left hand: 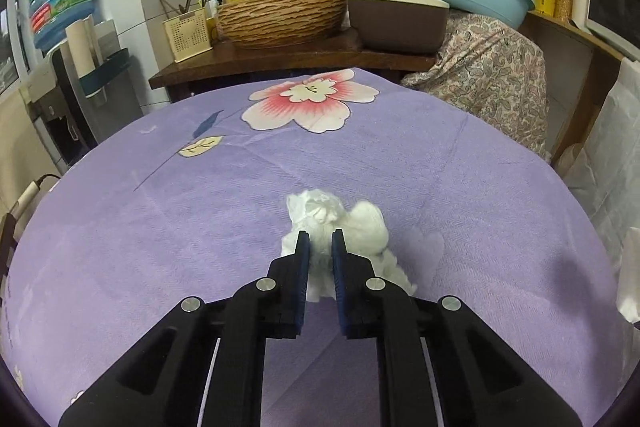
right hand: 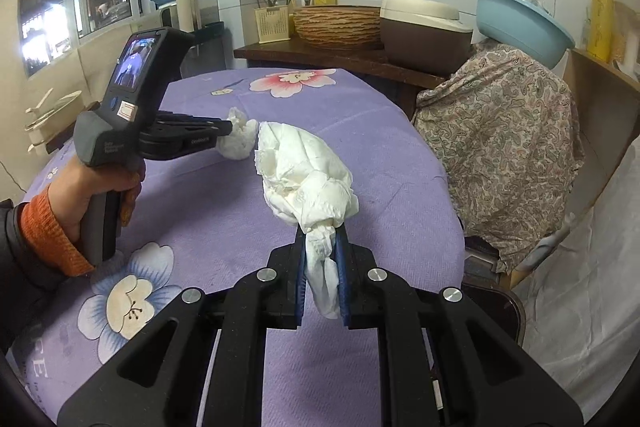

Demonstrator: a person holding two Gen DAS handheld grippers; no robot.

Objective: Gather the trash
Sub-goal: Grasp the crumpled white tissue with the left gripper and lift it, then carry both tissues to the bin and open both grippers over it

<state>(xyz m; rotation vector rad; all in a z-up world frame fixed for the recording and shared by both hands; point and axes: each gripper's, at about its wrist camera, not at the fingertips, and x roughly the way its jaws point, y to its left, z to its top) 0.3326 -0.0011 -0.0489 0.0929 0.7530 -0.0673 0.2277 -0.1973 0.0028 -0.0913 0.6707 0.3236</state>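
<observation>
Between the left gripper (left hand: 320, 242) pads: a crumpled tissue wad (left hand: 356, 223) on the purple tablecloth (left hand: 160, 247), pinched tight.
Right gripper (right hand: 320, 241): clamped on a larger tissue bundle (right hand: 308, 175), held clear above the cloth.
Risk: thin paper may tear or slip from either pinch; the dangling bundle could snag.
Pose: both grippers tilt downward; a hand (right hand: 88, 187) in an orange cuff grips the left handle.
</observation>
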